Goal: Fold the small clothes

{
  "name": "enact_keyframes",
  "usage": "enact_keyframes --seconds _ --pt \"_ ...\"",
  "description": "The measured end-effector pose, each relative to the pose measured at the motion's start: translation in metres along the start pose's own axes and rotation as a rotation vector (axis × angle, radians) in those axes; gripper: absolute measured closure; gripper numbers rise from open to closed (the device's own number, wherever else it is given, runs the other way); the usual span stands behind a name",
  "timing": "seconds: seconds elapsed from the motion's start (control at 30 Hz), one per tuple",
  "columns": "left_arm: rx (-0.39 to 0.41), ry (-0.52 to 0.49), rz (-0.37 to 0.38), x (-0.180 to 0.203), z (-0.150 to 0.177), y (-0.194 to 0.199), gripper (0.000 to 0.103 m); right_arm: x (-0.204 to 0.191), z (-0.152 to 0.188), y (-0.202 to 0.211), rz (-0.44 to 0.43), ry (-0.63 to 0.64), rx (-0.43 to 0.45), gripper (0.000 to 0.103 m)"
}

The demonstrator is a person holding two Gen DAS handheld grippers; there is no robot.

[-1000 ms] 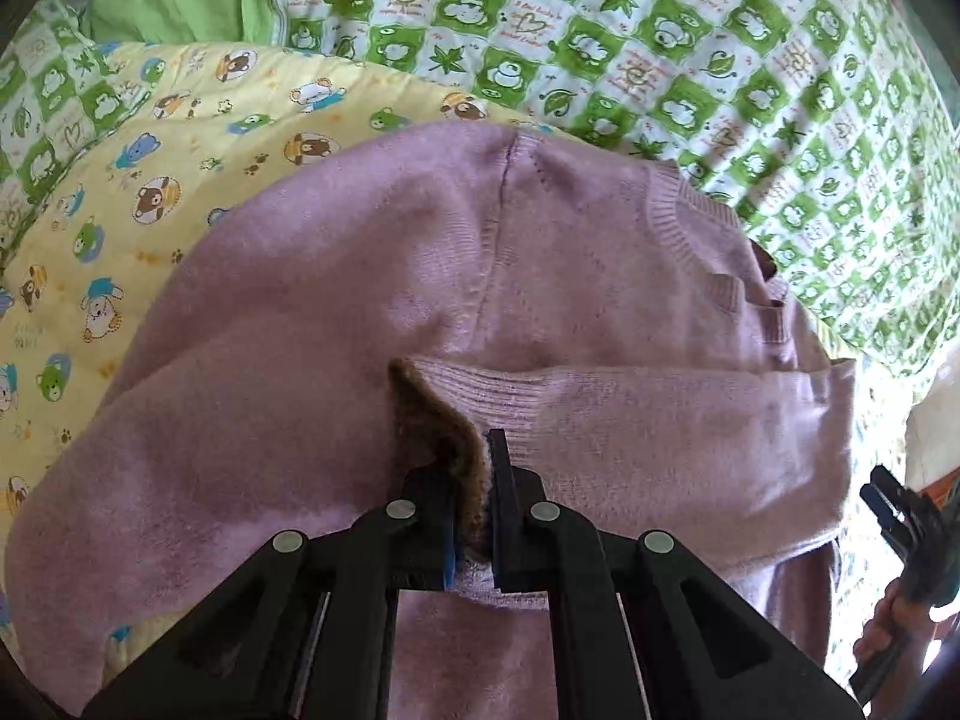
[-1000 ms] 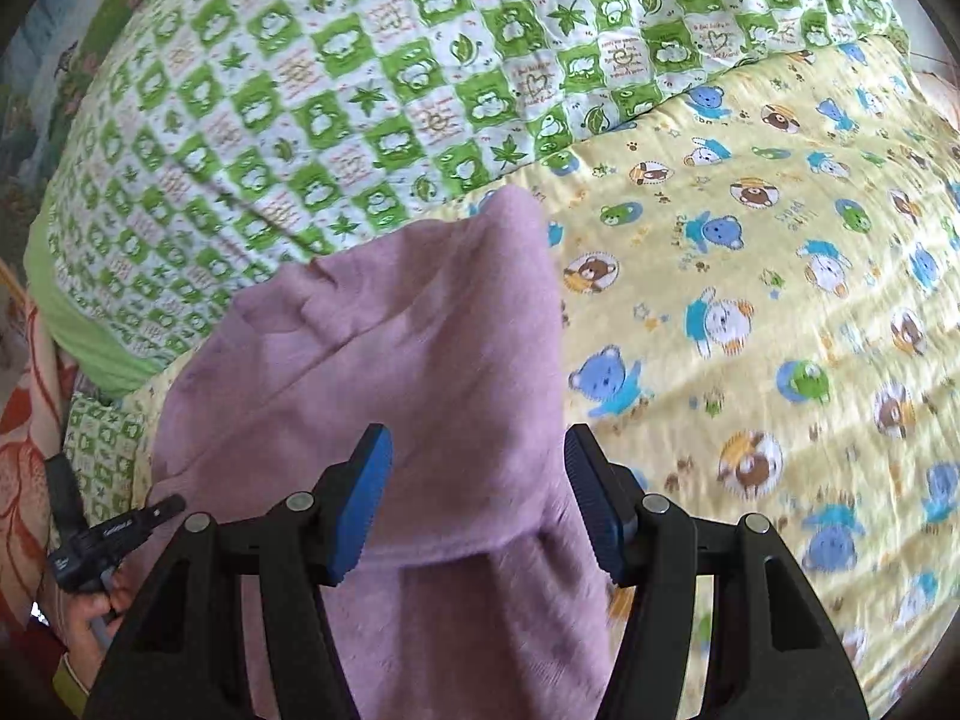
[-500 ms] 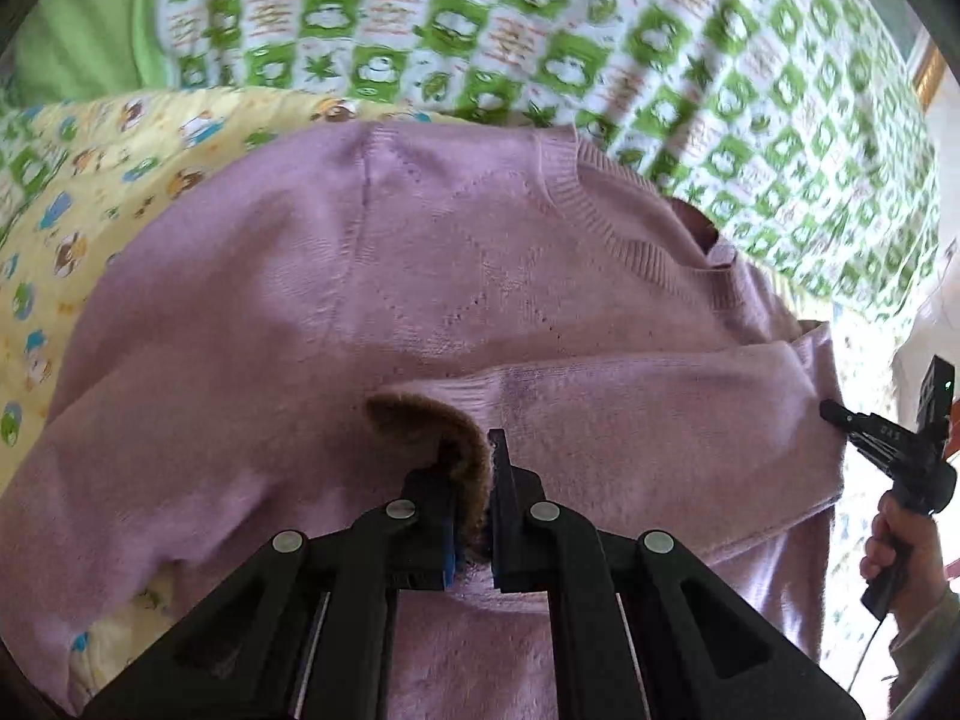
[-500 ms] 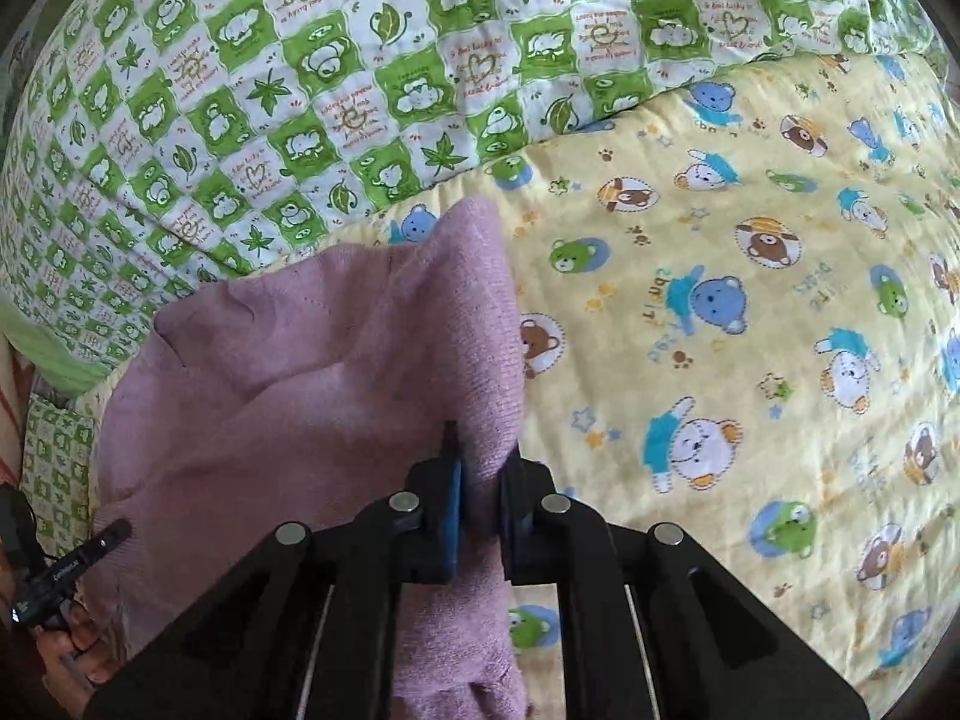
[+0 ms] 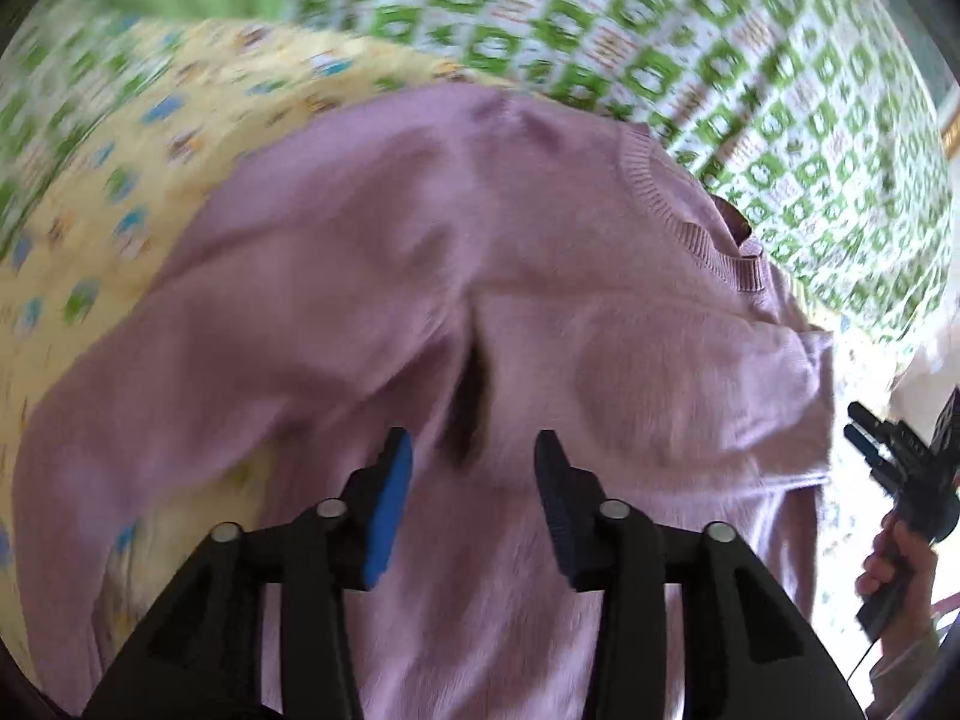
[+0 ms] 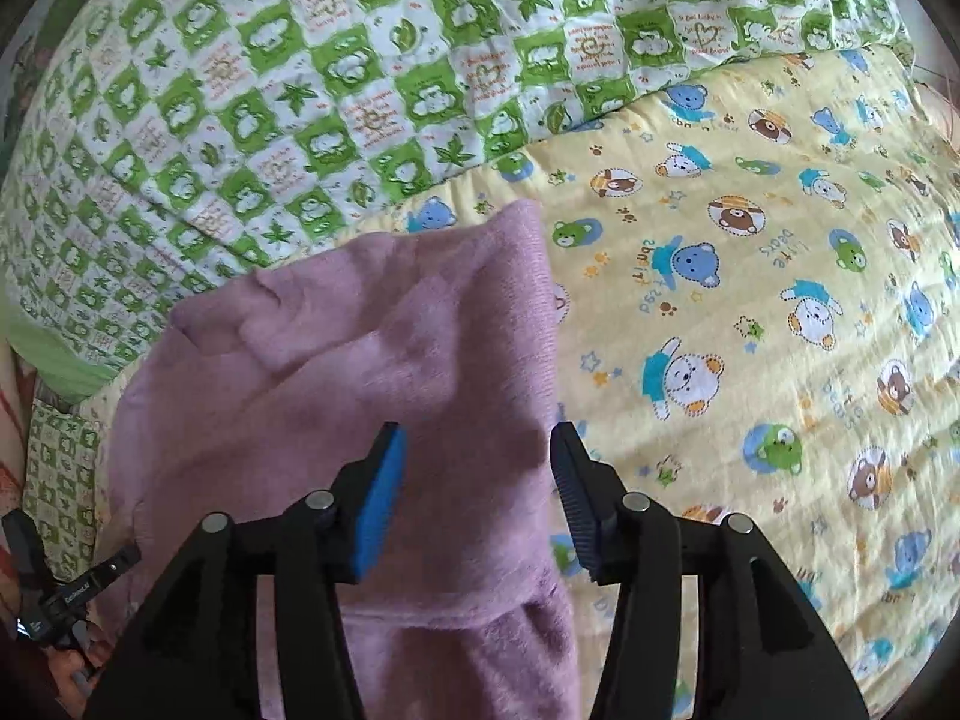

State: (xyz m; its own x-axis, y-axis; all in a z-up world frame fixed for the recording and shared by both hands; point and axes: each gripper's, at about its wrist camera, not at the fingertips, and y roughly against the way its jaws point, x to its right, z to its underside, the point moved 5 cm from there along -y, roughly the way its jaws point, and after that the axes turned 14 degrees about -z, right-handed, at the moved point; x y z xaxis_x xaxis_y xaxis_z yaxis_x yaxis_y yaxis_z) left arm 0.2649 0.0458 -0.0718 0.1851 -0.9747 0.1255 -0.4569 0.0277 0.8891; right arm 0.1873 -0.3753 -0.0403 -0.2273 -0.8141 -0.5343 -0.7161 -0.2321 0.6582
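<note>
Left gripper [image 5: 474, 462] is spread wide, nothing between the fingers. Right gripper [image 6: 478, 459] likewise spread, holding nothing. So both are off the cloth at this moment.

The sweater [image 5: 480, 312], pale purple knit, lies just ahead of and under the left gripper, spread over a yellow bear-print blanket [image 6: 750, 312], w/ a green checked quilt [image 6: 360, 90] beyond it. In the left view the ribbed collar [image 5: 678, 204] sits up and to the right of the fingers; a sleeve [image 5: 690, 384] lies folded across the body, its dark cuff opening [image 5: 471, 414] right in front of the fingertips. In the right view the sweater [image 6: 372, 372] runs between and past the fingers, its long edge by the right-hand finger, blanket beyond that.

Handling, as a guess: light, soft, limp knit. No stiffness, so it'll sag and drape from any pinch; fuzzy surface should grip the pads fine, not slippery. Not fragile, but stretchy, so a hard tug prob. distorts the fold or drags the whole thing over the blanket, which is soft itself and may bunch.

Where to grab: ribbed parts (cuff, collar, hem) are thicker and hold shape best. For the next fold, pinch both layers at an edge or corner, one gripper per side, lift low and lay over evenly. Single-layer pinch risks peeling the sleeve back off.

Left view is motion-blurred, so fine detail there is uncertain.
</note>
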Motion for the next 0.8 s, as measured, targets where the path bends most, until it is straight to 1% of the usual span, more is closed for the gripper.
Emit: enact_keyframes --seconds 0.1,0.13,0.17,0.2,0.27,0.3,0.33,0.37,0.43,0.5,0.57,0.6,0.7,0.73,0.8 --pt "-0.033 0.095 0.017 -0.037 0.028 0.019 0.053 -0.027 0.018 0.015 -0.047 0.01 0.002 0.048" --pt "-0.052 0.149 0.015 -0.055 0.041 0.025 0.046 -0.038 0.025 0.018 -0.065 0.017 -0.005 0.048" --pt "-0.064 0.185 0.018 -0.067 0.05 0.03 0.042 -0.048 0.033 0.02 -0.078 0.025 -0.013 0.048" --pt "-0.078 0.255 0.029 -0.086 0.064 0.038 0.042 -0.058 0.04 0.022 -0.09 0.034 -0.024 0.047" --pt "-0.094 0.342 0.032 -0.112 0.086 0.05 0.041 -0.076 0.058 0.024 -0.114 0.051 -0.054 0.046" --pt "-0.108 0.403 0.043 -0.128 0.097 0.056 0.041 -0.083 0.064 0.024 -0.122 0.055 -0.066 0.046" --pt "-0.122 0.475 0.066 -0.143 0.109 0.062 0.041 -0.09 0.072 0.024 -0.131 0.058 -0.08 0.046" --pt "-0.131 0.523 0.081 -0.154 0.117 0.066 0.039 -0.095 0.079 0.021 -0.14 0.06 -0.095 0.046" --pt "-0.156 0.678 0.135 -0.182 0.132 0.073 0.038 -0.106 0.094 0.017 -0.154 0.07 -0.126 0.046" --pt "-0.17 0.786 0.18 -0.199 0.14 0.073 0.038 -0.116 0.104 0.014 -0.163 0.076 -0.145 0.046" --pt "-0.192 0.872 0.215 -0.213 0.143 0.068 0.038 -0.128 0.11 0.009 -0.172 0.082 -0.159 0.046" --pt "-0.205 0.935 0.235 -0.22 0.145 0.065 0.038 -0.134 0.112 0.008 -0.177 0.086 -0.163 0.046" --pt "-0.218 1.052 0.271 -0.236 0.146 0.058 0.038 -0.151 0.117 0.006 -0.197 0.11 -0.177 0.046" --pt "-0.223 1.098 0.273 -0.242 0.147 0.055 0.04 -0.159 0.118 0.006 -0.203 0.128 -0.18 0.046" --pt "-0.234 1.151 0.281 -0.252 0.147 0.049 0.046 -0.167 0.12 0.006 -0.21 0.156 -0.188 0.046"
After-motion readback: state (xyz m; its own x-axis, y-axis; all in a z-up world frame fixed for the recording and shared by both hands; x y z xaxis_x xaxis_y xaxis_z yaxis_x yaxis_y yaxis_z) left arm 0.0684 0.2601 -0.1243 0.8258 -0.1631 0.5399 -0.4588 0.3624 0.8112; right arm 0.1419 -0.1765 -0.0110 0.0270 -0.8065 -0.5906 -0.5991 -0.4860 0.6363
